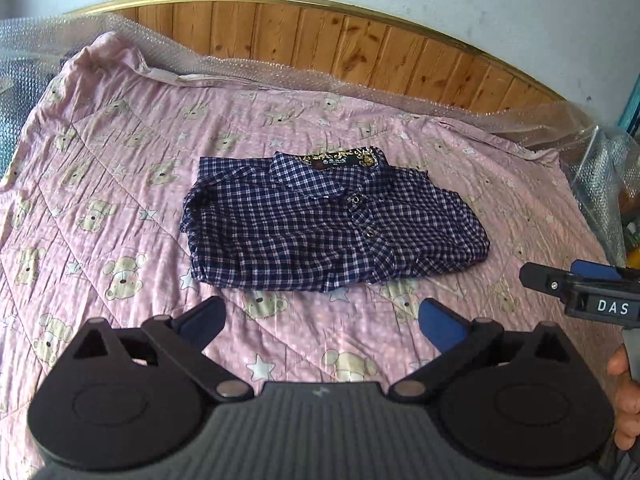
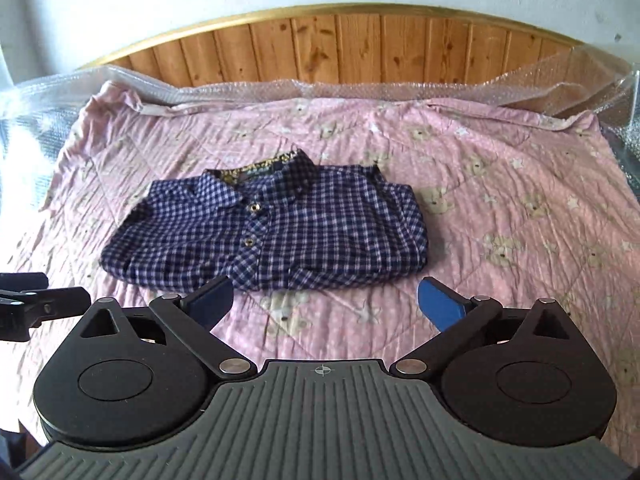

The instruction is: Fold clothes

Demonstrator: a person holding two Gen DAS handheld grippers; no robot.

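A navy and white checked shirt point(image 1: 332, 224) lies folded into a compact rectangle on the pink quilt, collar toward the headboard, buttons up. It also shows in the right wrist view point(image 2: 276, 232). My left gripper point(image 1: 322, 318) is open and empty, held above the quilt just short of the shirt's near edge. My right gripper point(image 2: 325, 300) is open and empty, also just short of the shirt's near edge. The right gripper's side shows at the right edge of the left wrist view point(image 1: 580, 284). The left gripper shows at the left edge of the right wrist view point(image 2: 32, 300).
The pink quilt point(image 1: 120, 208) with bear and star prints covers the bed. Bubble wrap point(image 2: 360, 92) lines the far and side edges. A wooden headboard point(image 2: 360, 44) stands behind, below a white wall.
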